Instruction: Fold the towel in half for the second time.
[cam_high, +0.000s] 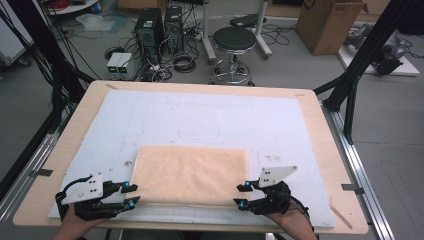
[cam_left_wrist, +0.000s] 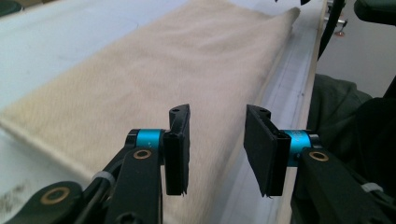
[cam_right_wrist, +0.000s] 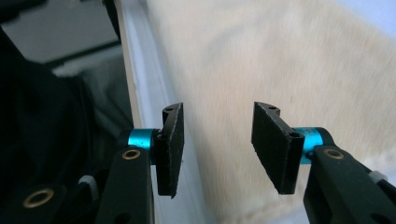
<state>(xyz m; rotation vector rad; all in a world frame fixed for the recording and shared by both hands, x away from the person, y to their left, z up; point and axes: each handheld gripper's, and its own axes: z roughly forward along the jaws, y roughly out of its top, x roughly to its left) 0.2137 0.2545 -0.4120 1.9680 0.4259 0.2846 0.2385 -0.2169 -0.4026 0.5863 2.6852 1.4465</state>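
Folded towel on a white-matted surface, workshop clutter beyond.
The wooden surface (cam_high: 320, 150) carries a white mat (cam_high: 200, 115); a beige towel (cam_high: 190, 175) lies along its near edge. Left gripper (cam_high: 131, 195) sits at the towel's left corner, right gripper (cam_high: 243, 195) at its right, both parted, gripping nothing. Bare mat beyond the towel.

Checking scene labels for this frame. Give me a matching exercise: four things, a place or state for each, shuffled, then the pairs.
Things:
1. towel
2. left gripper
3. right gripper
4. stool

Places or states:
A. on the floor beyond the table
B. folded flat on the white mat
C. open, at the towel's right near corner
D. open, at the towel's left near corner

Pairs: 1-B, 2-D, 3-C, 4-A
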